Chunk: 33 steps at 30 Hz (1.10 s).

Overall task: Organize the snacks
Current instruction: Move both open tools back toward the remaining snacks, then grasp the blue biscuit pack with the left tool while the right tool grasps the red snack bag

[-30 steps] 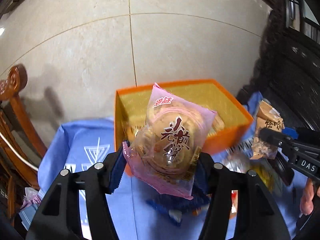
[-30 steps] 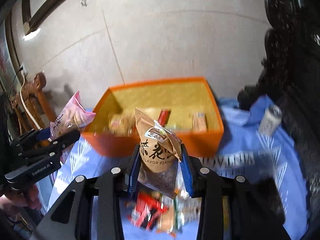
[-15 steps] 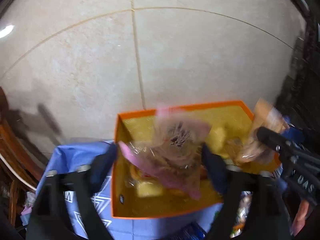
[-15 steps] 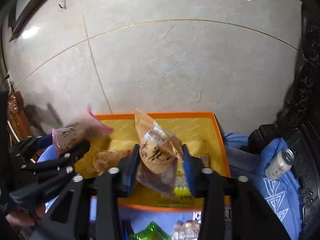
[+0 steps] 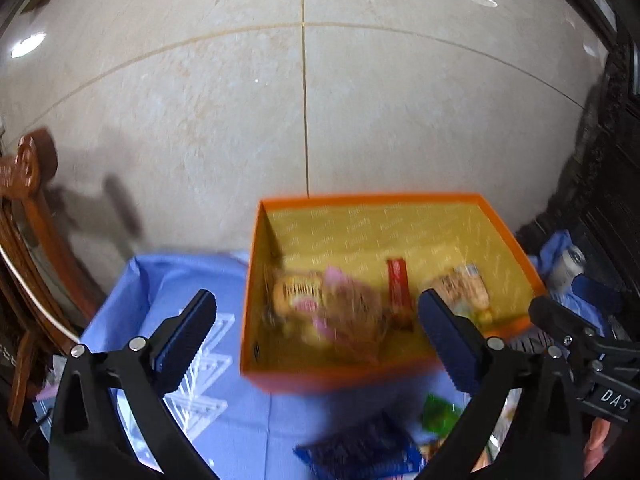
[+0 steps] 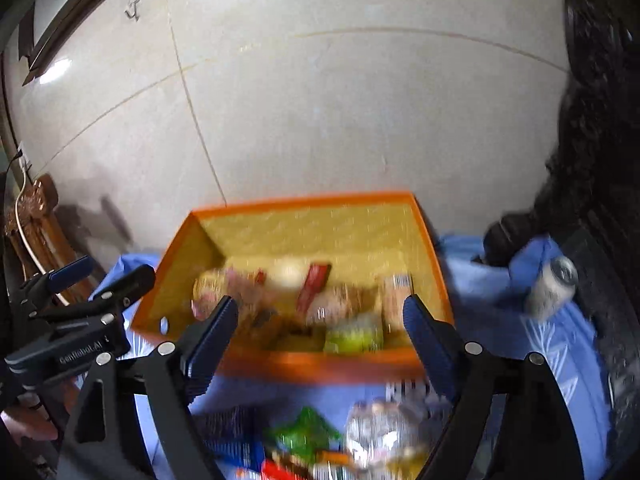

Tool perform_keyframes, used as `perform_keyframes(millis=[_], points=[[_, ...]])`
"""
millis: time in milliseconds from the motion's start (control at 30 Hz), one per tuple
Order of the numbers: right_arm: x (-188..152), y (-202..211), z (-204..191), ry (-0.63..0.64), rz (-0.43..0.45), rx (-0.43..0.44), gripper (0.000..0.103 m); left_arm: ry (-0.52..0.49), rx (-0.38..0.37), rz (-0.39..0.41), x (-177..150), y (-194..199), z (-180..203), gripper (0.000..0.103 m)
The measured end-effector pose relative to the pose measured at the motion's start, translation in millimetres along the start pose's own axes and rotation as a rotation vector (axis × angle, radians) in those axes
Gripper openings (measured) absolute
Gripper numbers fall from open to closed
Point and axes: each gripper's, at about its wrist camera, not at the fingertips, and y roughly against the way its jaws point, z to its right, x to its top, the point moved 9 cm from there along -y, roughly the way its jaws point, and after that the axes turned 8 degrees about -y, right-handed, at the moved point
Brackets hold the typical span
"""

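Observation:
An orange box point(image 5: 340, 376) with a yellow inside stands on the blue cloth point(image 5: 172, 280); it also shows in the right wrist view point(image 6: 320, 364). Several snack packs lie blurred inside it, among them the pink cake pack point(image 5: 340, 320) and the brown peanut bag point(image 6: 340, 304). My left gripper point(image 5: 316, 324) is open and empty, just in front of the box. My right gripper point(image 6: 320, 324) is open and empty over the box's near wall. More loose snacks point(image 6: 320, 440) lie on the cloth in front of the box.
A drink can point(image 6: 552, 288) lies on the cloth to the right of the box. A carved wooden chair point(image 5: 28, 208) stands at the left. Dark carved furniture point(image 6: 592, 160) is at the right. A pale tiled floor point(image 5: 304, 100) lies beyond the table.
Both grippers opened and let go of their packs, which now lie in the orange box. Both grippers have pulled back a little from it.

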Motion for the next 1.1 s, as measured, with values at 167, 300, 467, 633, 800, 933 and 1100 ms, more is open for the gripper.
perform_keyframes(millis=[167, 300, 467, 633, 800, 933, 1100], points=[[-67.5, 8.6, 10.1, -0.054, -0.079, -0.003, 0.085, -0.043, -0.004, -0.065, -57.1, 1.9, 6.0, 0.099], [-113.5, 4.2, 13.1, -0.082, -0.152, -0.018, 0.085, -0.039, -0.019, -0.110, -94.2, 6.6, 3.4, 0.099], [-147.6, -3.8, 11.0, -0.124, -0.216, -0.013, 0.085, -0.060, -0.021, -0.144, -125.6, 11.8, 0.1, 0.099], [-161.0, -10.2, 5.1, -0.118, -0.236, -0.010, 0.084, -0.078, -0.024, -0.167, -143.4, 14.8, -3.3, 0.099], [-172.9, -19.1, 1.1, -0.114, -0.271, -0.011, 0.079, -0.071, -0.032, -0.182, -153.3, 14.5, -7.3, 0.099], [-185.8, -29.4, -2.5, -0.087, -0.287, -0.031, 0.076, -0.102, -0.060, -0.182, -158.7, 9.2, -1.4, 0.099], [-187.4, -38.6, -9.1, -0.015, -0.264, -0.074, 0.075, -0.161, -0.103, -0.187, -160.1, -3.0, 11.0, 0.099]])
